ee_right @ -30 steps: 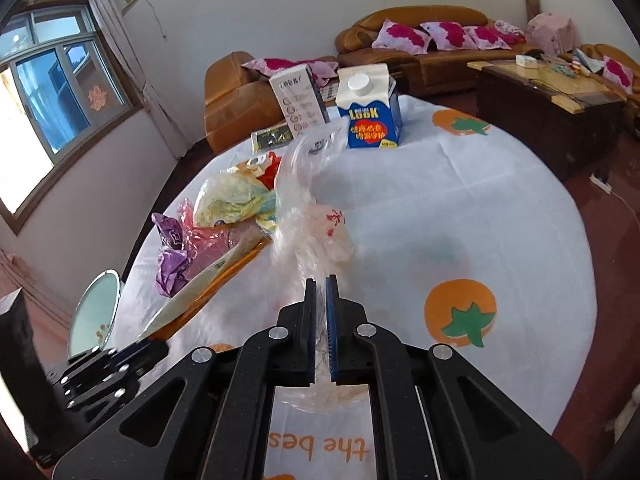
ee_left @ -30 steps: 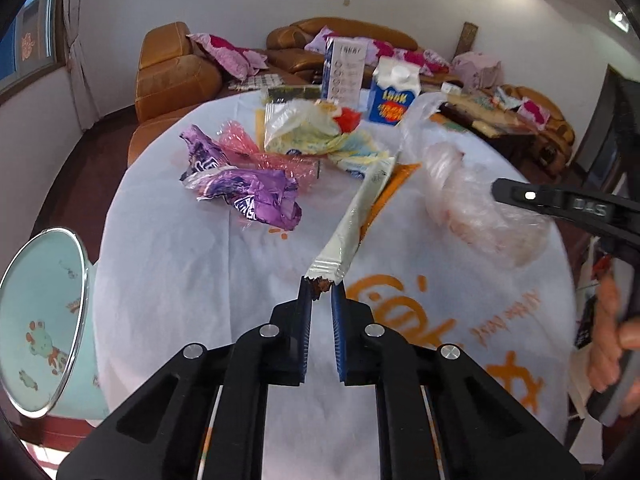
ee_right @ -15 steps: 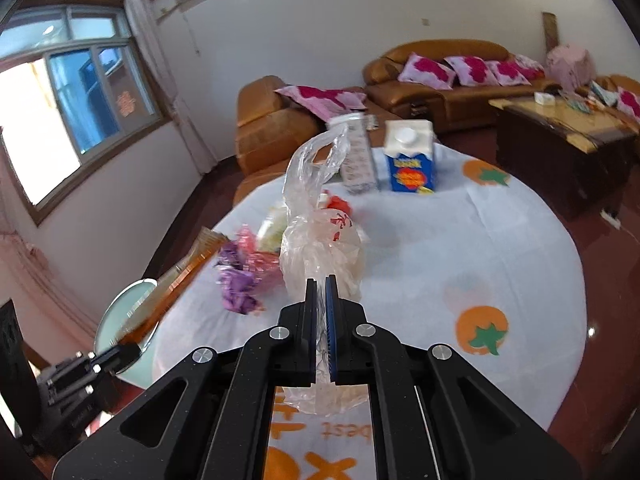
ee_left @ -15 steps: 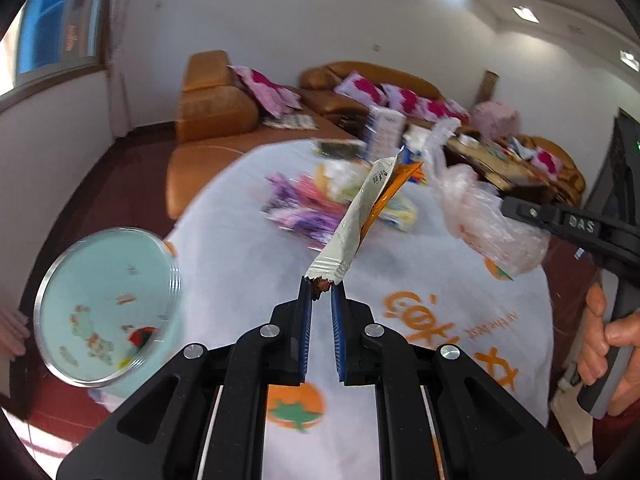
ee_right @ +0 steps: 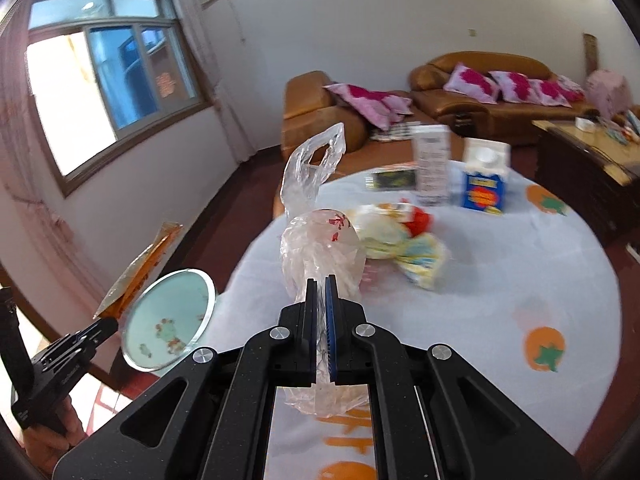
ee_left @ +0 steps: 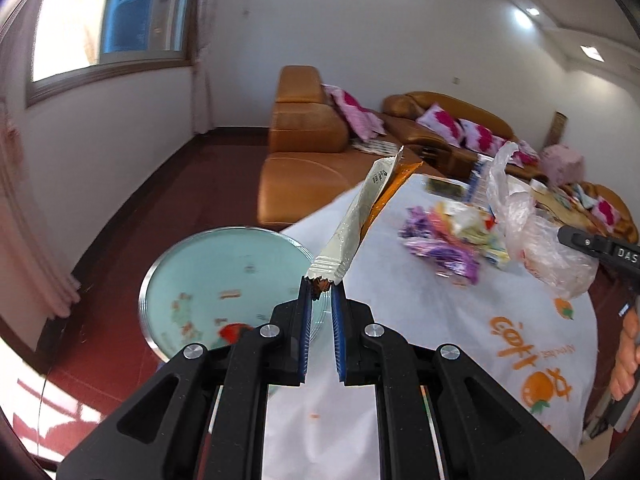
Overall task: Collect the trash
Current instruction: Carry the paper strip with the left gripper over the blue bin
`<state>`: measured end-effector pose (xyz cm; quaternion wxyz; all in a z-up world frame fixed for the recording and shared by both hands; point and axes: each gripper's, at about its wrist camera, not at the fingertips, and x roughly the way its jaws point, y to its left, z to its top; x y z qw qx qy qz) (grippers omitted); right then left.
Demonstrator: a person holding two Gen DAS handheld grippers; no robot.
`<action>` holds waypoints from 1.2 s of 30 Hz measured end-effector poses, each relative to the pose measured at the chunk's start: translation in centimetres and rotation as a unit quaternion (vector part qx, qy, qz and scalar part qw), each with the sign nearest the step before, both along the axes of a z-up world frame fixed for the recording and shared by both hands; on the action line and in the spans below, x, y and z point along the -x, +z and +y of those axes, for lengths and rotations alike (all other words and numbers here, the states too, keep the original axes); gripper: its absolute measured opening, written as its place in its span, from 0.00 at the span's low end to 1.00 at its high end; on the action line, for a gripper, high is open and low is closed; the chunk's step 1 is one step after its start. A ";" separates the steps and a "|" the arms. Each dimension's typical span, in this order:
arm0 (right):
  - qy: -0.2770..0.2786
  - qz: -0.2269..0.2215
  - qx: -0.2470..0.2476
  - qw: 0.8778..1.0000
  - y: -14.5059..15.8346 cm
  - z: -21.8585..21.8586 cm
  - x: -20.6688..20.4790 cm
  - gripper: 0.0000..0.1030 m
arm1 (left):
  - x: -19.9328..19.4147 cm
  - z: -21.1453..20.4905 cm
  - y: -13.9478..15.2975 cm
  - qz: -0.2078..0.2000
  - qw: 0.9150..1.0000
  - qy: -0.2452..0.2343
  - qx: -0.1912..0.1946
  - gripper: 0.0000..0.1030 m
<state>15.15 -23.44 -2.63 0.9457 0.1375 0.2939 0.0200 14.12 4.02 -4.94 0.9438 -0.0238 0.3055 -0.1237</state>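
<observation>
My left gripper (ee_left: 321, 285) is shut on the end of a long cream and orange snack wrapper (ee_left: 356, 220), held in the air above the pale blue lidded trash bin (ee_left: 208, 280) beside the table. My right gripper (ee_right: 321, 284) is shut on a crumpled clear plastic bag (ee_right: 320, 240), lifted above the table. More trash lies on the white tablecloth: purple and pink wrappers (ee_left: 440, 248) and yellow-blue wrappers (ee_right: 400, 240). In the right wrist view the left gripper (ee_right: 106, 324) and its wrapper (ee_right: 140, 264) show at the left, by the bin's lid (ee_right: 168, 324).
A blue-white milk carton (ee_right: 484, 184), a white box (ee_right: 432, 168) and a dark flat packet (ee_right: 394, 180) stand at the table's far side. Brown leather sofas (ee_left: 304, 148) lie beyond. The table edge (ee_left: 320, 216) runs next to the bin.
My left gripper has swung left with the wrapper, from over the table to above the bin. My right gripper has lifted the plastic bag and turned left too.
</observation>
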 end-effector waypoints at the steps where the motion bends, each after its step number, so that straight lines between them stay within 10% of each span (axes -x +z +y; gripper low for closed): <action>1: 0.010 -0.001 0.000 1.000 0.1 0.9 -0.5 0.05 | 0.1 0.4 0.0 -0.001 1.000 0.007 -0.001 0.09; 36: 0.173 0.053 0.041 0.983 -3.6 20.4 -10.8 0.05 | -4.2 9.4 -6.2 0.078 0.989 0.127 0.000 0.10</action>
